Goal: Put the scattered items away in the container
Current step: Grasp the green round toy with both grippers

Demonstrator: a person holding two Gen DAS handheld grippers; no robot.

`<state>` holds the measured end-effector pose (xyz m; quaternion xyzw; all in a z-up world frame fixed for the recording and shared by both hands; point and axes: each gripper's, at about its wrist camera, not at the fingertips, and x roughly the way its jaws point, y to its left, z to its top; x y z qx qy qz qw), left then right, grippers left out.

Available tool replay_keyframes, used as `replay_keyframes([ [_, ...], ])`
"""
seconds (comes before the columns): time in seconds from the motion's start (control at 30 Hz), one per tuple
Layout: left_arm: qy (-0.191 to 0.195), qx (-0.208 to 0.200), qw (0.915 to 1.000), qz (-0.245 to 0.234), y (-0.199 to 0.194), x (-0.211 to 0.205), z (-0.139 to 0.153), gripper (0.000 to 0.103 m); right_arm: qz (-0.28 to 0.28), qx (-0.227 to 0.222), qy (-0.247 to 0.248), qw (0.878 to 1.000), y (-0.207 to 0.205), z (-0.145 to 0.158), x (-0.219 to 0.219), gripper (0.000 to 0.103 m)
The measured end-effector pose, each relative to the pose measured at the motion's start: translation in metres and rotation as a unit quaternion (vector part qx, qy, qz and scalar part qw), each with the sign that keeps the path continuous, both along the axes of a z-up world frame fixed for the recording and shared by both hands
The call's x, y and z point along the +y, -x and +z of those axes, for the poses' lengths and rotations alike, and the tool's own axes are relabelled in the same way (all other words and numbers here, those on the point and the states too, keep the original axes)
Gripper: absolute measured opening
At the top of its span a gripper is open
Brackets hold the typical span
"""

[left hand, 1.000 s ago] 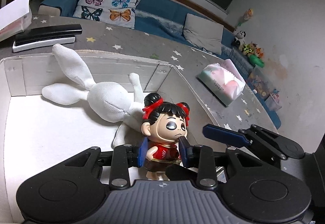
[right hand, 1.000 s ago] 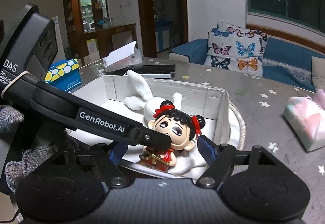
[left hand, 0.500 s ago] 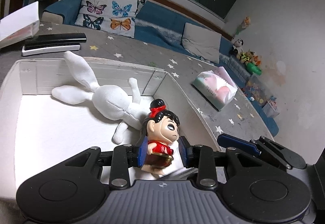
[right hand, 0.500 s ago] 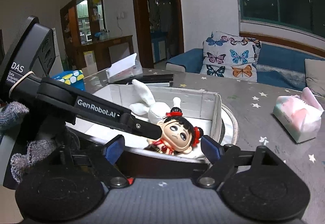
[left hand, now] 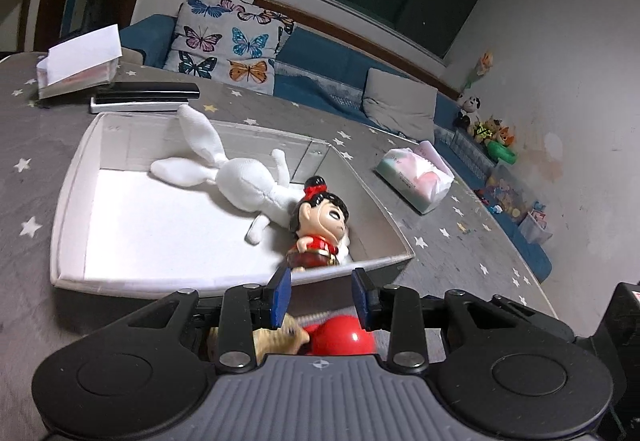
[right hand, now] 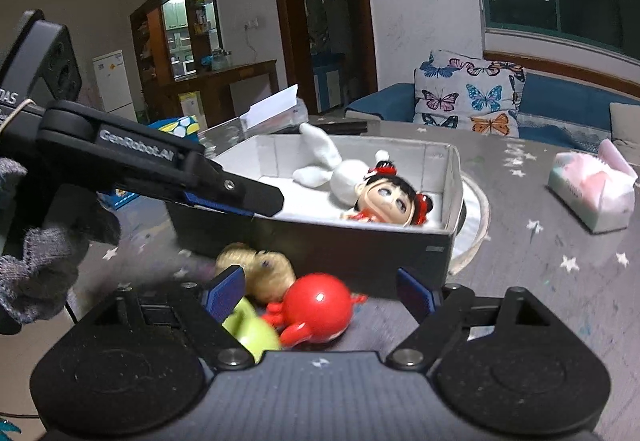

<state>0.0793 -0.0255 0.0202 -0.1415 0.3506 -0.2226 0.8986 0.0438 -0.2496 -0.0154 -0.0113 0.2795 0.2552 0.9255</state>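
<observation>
Hovering just before the box's near wall, the left gripper (left hand: 320, 291) is open and empty. The right gripper (right hand: 318, 291) is wide open, empty too, above a red toy (right hand: 316, 307), a green toy (right hand: 250, 329) and a tan toy (right hand: 262, 269) on the table (right hand: 552, 281). Farther, in the box (left hand: 72, 197), the doll (left hand: 320, 227) lies against the white rabbit (left hand: 240, 181).

Doll (left hand: 320, 225) lying in box (left hand: 68, 201) beside white rabbit (left hand: 240, 181), left gripper (left hand: 322, 295) jaws apart
</observation>
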Motion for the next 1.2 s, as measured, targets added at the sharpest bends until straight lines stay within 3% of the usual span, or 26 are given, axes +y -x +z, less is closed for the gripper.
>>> replay_keyframes([
  [0.23,-0.006,0.007,1.0,-0.001,0.021,0.004,-0.006,0.035,0.007,0.014,0.004,1.0,0.01,-0.007,0.002,0.085],
  [0.5,-0.004,0.043,0.999,0.003,0.038,0.011,-0.027,0.035,0.024,0.027,0.003,0.999,0.02,-0.015,0.009,0.089],
  [0.93,0.045,0.08,0.9958,0.0,0.046,0.024,-0.043,0.035,0.054,0.045,0.01,0.997,0.027,-0.027,0.024,0.085],
  [1.2,0.097,0.112,0.989,0.007,0.037,0.032,-0.054,0.035,0.058,0.057,0.007,0.997,0.026,-0.032,0.026,0.074],
])
